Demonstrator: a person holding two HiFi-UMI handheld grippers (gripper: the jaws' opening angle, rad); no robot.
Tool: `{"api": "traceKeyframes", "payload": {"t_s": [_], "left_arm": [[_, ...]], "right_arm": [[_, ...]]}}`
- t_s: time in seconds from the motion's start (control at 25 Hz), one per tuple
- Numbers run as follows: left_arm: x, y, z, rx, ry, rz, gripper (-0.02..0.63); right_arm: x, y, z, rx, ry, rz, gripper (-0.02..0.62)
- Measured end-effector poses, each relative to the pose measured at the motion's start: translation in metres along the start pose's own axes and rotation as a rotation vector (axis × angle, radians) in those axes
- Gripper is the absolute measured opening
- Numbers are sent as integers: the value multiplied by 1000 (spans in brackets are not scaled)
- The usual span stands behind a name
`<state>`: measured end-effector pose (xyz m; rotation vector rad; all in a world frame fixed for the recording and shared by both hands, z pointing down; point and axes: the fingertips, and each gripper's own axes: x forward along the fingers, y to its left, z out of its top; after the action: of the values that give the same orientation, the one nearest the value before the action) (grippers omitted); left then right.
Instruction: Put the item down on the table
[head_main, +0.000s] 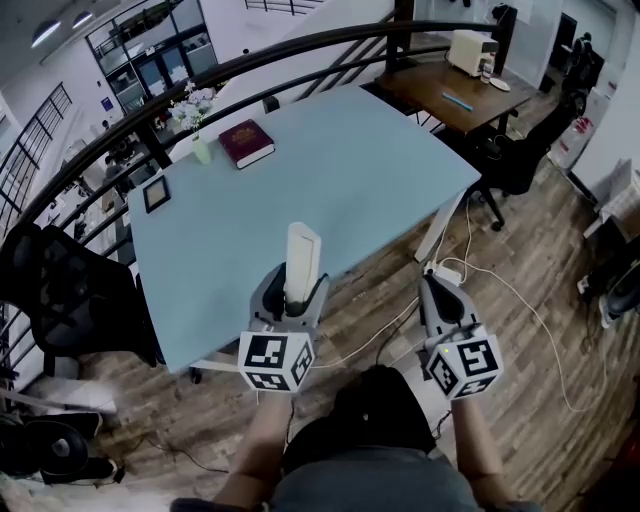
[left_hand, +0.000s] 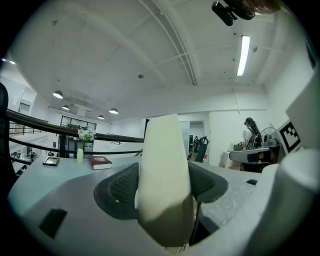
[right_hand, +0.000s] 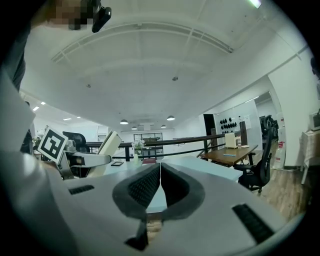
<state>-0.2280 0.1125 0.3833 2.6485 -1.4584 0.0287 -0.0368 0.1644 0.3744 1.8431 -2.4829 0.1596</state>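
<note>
A tall cream-white block (head_main: 302, 255) stands upright between the jaws of my left gripper (head_main: 291, 292), which is shut on its lower part. In the left gripper view the block (left_hand: 165, 170) fills the middle, with a dark pad (left_hand: 120, 192) pressed against each side. In the head view the gripper hovers over the near edge of the pale blue table (head_main: 350, 180). My right gripper (head_main: 436, 292) is off the table's edge, above the wooden floor, its jaws shut with nothing between them (right_hand: 160, 182). It sees the block (right_hand: 111, 141) to its left.
At the table's far corner lie a dark red book (head_main: 246, 142), a small vase of flowers (head_main: 200, 140) and a framed picture (head_main: 156, 192). A black chair (head_main: 60, 290) stands left of the table. A railing (head_main: 300, 45) runs behind it, a wooden desk (head_main: 460, 95) at back right.
</note>
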Motion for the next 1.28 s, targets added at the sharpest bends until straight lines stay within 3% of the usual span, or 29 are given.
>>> {"api": "traceKeyframes", "payload": {"t_s": [0.36,0.96,1.28], "left_arm": [[53,10,7,7,-20,29,296],[220,-15,42,48,-59,200,296],[275,-18,78,108,-81,258,296]], "right_arm": [[39,-43,2,6,-4,1,15],[129,-215,30,1,-39,89,21],[167,-268,41,32,-49,130,21]]}}
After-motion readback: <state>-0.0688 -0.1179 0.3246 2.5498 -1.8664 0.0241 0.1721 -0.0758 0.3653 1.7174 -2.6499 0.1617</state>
